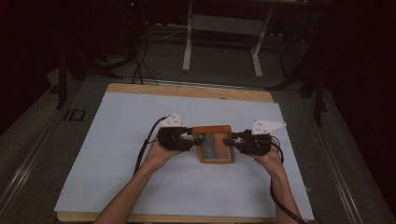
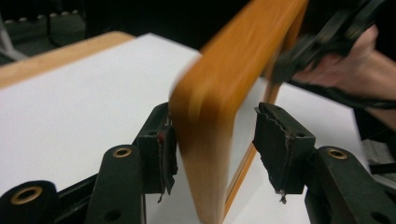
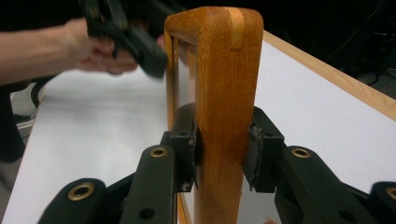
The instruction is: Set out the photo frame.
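Frame (image 1: 214, 144) of wood on white sheet (image 1: 116, 154), right gripper (image 3: 223, 149) clamped on its edge, left gripper (image 2: 215, 140) open astride opposite edge.

Dim room, dark surroundings; left gripper view motion-blurred.

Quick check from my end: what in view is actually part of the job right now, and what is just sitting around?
In the job:
- wooden frame, held up off the table
- right gripper, clamped on one side of the frame
- left gripper, jaws open around the other side, one pad apart from it

Just about:
- white sheet covering the table
- wooden table
- metal stand on the floor behind
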